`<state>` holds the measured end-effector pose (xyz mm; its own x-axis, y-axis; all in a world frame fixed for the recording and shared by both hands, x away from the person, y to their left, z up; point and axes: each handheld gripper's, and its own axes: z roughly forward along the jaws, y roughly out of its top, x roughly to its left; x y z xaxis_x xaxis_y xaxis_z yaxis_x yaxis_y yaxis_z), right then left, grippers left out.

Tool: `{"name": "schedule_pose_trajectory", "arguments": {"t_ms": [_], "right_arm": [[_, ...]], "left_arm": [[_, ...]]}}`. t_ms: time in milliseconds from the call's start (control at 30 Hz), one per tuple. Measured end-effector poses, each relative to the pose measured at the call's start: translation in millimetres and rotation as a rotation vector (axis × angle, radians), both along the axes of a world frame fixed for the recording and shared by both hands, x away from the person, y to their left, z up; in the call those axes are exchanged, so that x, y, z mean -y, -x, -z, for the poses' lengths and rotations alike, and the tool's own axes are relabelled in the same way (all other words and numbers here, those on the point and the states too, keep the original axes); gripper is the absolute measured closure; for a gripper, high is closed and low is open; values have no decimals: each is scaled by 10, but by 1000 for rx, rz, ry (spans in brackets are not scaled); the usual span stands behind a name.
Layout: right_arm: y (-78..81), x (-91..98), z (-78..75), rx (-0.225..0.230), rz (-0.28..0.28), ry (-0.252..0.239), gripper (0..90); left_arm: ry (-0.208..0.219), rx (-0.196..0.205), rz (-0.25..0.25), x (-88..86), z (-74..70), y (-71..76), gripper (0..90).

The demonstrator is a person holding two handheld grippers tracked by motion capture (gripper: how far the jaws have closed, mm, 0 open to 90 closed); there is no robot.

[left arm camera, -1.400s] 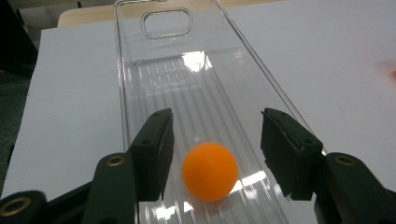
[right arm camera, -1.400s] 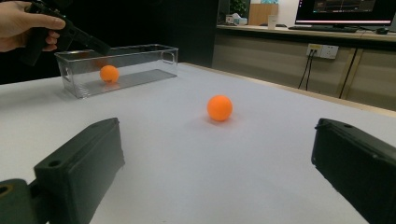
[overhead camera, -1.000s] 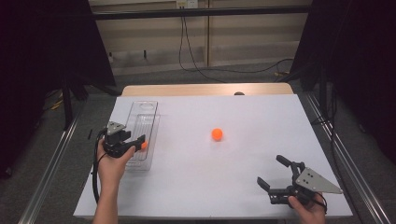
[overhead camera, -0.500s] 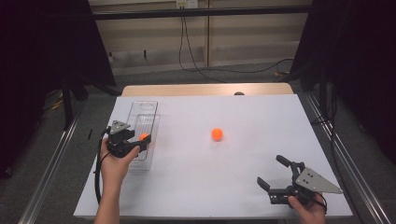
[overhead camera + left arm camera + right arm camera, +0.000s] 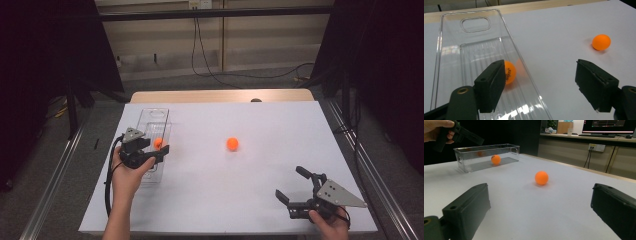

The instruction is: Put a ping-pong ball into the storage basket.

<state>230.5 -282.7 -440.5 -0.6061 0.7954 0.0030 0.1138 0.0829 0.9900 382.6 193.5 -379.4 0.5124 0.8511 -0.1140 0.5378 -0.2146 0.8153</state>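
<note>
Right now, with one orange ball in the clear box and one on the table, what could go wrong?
1. The left gripper has just been opening above the clear box, nothing between its jaws; the ball in the box may roll, and a low jaw could knock the wall.
2. The ball on the table lies free and may roll away if the open right gripper nudges it.
</note>
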Motion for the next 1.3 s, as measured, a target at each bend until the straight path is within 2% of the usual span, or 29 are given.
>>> {"name": "schedule_pose_trajectory", "arguments": {"t_ms": [733, 1300], "right_arm": [[-3, -2, 0, -1, -3, -1, 14], [-6, 3, 5, -5, -1, -1, 14]], "left_arm": [[17, -3, 49, 155, -19, 16, 173], [26, 16, 91, 309, -38, 43, 131]]}}
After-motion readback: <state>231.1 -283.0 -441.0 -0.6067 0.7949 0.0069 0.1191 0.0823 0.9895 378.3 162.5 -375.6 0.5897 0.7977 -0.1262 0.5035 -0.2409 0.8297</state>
